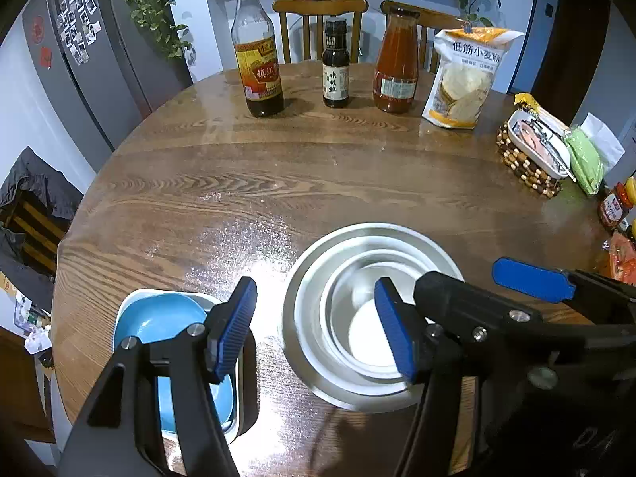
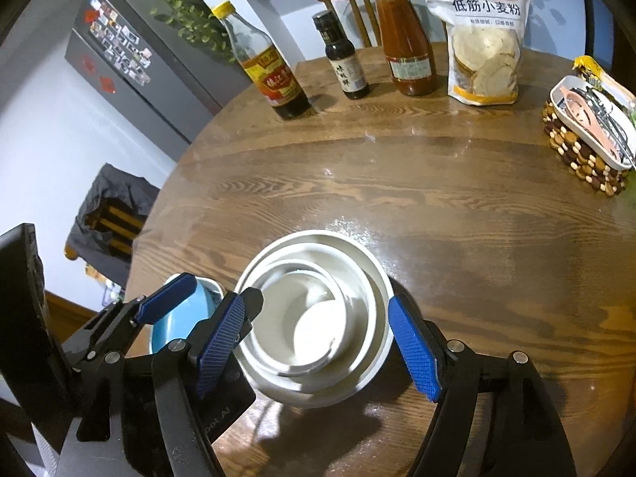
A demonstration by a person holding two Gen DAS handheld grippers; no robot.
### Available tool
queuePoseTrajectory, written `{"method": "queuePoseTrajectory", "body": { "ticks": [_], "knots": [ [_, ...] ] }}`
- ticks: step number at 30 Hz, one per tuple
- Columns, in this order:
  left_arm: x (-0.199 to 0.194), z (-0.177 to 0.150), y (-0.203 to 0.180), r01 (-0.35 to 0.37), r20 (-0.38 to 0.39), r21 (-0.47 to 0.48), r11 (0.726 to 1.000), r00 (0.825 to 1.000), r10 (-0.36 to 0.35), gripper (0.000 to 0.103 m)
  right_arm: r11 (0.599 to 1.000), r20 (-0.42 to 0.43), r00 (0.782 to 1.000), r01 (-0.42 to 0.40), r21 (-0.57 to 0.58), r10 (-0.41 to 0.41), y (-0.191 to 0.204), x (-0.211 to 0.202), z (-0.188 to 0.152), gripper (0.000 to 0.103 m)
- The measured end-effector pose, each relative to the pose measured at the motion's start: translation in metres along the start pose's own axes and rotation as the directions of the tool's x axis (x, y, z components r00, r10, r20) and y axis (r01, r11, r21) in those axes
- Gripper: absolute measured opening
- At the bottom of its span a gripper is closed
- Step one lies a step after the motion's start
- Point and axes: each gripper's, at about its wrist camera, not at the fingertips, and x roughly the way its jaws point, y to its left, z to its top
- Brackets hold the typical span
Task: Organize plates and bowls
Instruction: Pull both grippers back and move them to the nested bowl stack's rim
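Note:
A stack of nested white bowls (image 1: 357, 246) (image 2: 318, 318) stands near the front of the round wooden table (image 1: 278, 167). To its left, a blue bowl (image 1: 159, 318) (image 2: 171, 330) rests in a white square dish (image 1: 238, 397). My left gripper (image 1: 314, 332) is open above the gap between dish and stack, its right pad over the stack's inside. My right gripper (image 2: 318, 344) is open and straddles the white stack, with both pads just outside the rim. In the left wrist view one of the right gripper's blue pads (image 1: 532, 280) shows at the right.
At the table's far side stand a vinegar bottle (image 1: 258, 59), a small dark bottle (image 1: 336, 67), a red sauce bottle (image 1: 395, 63) and a flour bag (image 1: 465, 79). A white tray of utensils on a beaded mat (image 1: 528, 155) lies right. Chairs and a fridge (image 1: 99, 59) stand beyond.

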Motion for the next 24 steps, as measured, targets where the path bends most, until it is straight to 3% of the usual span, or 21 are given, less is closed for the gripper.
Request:
{"method": "queuePoseTrajectory", "body": {
  "ticks": [17, 24],
  "knots": [
    [-0.014, -0.001, 0.010, 0.021, 0.018, -0.050, 0.999, 1.000, -0.020, 0.074, 0.997, 0.010, 0.997, -0.078, 0.021, 0.078, -0.007, -0.017, -0.003, 0.084],
    [-0.014, -0.007, 0.049, 0.050, -0.010, -0.199, 0.979, 0.999, -0.053, 0.079, 0.981, 0.004, 0.987, -0.157, 0.113, 0.158, -0.029, -0.022, -0.010, 0.084]
  ]
}}
